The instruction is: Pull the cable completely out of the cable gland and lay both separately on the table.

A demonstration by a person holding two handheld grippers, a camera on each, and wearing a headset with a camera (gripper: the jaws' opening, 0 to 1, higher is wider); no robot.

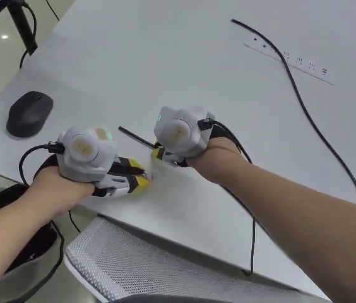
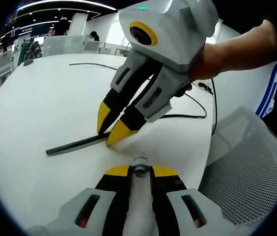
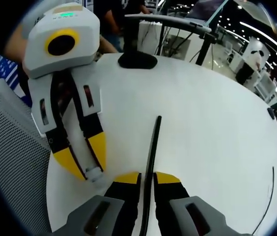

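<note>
A short black cable (image 1: 134, 137) lies along the white table (image 1: 165, 63). My right gripper (image 1: 158, 153) is shut on its near end. In the right gripper view the cable (image 3: 154, 142) runs straight out from between the shut jaws of the right gripper (image 3: 147, 176). My left gripper (image 2: 140, 172) is shut on a small grey cable gland (image 2: 140, 164) just above the table. The gland (image 3: 93, 173) sits at the left gripper's yellow tips (image 3: 87, 164), beside the cable and apart from it. In the left gripper view the right gripper (image 2: 113, 132) pinches the cable (image 2: 74, 144) against the tabletop.
A black mouse (image 1: 29, 113) rests at the left of the table. At the back right is a white power strip (image 1: 290, 58), and a black cord (image 1: 317, 129) trails toward the front edge. A grey mesh chair (image 1: 140, 265) stands below the near edge.
</note>
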